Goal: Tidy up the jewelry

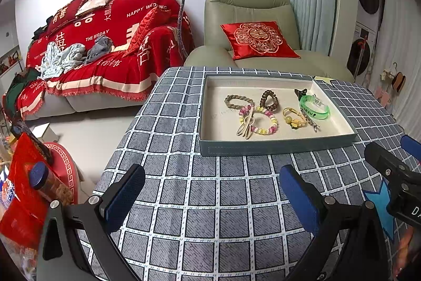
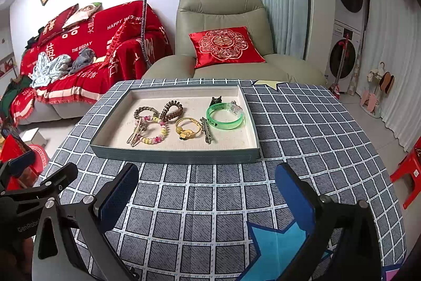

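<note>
A shallow grey-blue tray (image 1: pixel 276 148) (image 2: pixel 173 156) with a beige lining sits on the checked tablecloth. Inside lie a green bangle (image 1: pixel 314 107) (image 2: pixel 226 117), a pastel bead bracelet (image 1: pixel 259 120) (image 2: pixel 154 128), two brown hair ties (image 1: pixel 269 99) (image 2: pixel 171 109), a yellow ring-like band (image 1: pixel 293 117) (image 2: pixel 187 128), a beige hair clip (image 1: pixel 246 124) and a metal clip (image 2: pixel 206 132). My left gripper (image 1: pixel 211 198) and right gripper (image 2: pixel 206 198) hover open over the cloth in front of the tray, holding nothing.
The table (image 1: pixel 184 202) drops off at its left edge toward the floor. Behind it stand a green armchair (image 1: pixel 250 17) with a red cushion and a red-covered sofa (image 1: pixel 105 44). Red bags and a jar (image 1: pixel 44 181) sit left. A blue star sticker (image 2: pixel 276 246) marks the cloth.
</note>
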